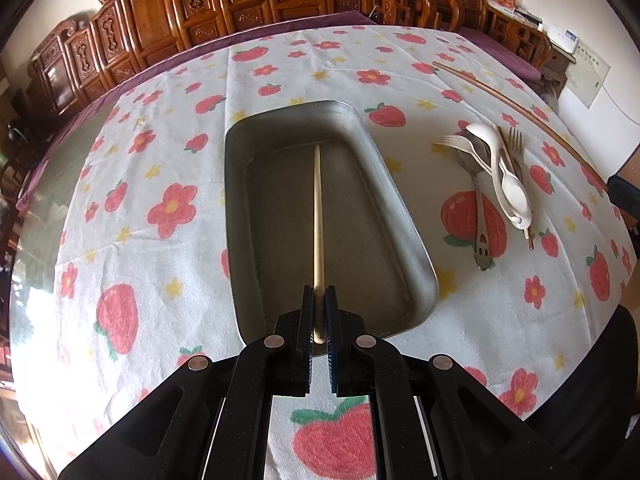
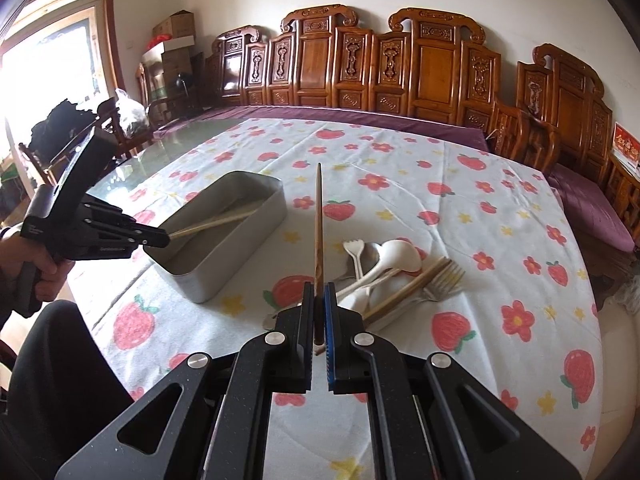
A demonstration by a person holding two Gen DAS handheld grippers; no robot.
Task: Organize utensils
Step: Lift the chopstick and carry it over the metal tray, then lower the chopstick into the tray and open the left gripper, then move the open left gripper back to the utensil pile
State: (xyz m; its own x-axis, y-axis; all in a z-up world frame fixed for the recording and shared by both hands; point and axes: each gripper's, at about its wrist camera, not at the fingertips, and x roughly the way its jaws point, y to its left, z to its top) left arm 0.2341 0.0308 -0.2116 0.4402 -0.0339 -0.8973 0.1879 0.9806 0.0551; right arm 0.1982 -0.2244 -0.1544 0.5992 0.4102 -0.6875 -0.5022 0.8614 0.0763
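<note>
We have a chopstick in each gripper. Our left gripper (image 1: 319, 294) is clamped narrow on a pale chopstick (image 1: 317, 216), jaws pinching it near its thick end, and the stick runs straight ahead of the fingers down into the metal tray (image 1: 400, 216). From the right wrist view, that left gripper (image 2: 166, 236) sits at the near left corner of the tray (image 2: 240, 256), tilted downward, with the pale chopstick (image 2: 216, 222) slanting across the inside; a hand (image 2: 44, 276) grips its handle.

Our right gripper (image 2: 319, 292) is pinched tight on a darker brown chopstick (image 2: 319, 224), which points forward and up from between the jaws, clear of the cloth. In the left wrist view that brown chopstick (image 1: 516, 108) shows as a long thin line well off to the right and beyond the tray.

Just right of our right gripper's fingers lies the remaining pile: a white spoon (image 2: 394, 260), a white fork (image 2: 354, 250), a metal fork (image 2: 444, 276) and another brown chopstick (image 2: 408, 290), all overlapping on the strawberry tablecloth (image 2: 500, 208). The tray sits ahead and to the left of the right gripper, apart from the pile.
</note>
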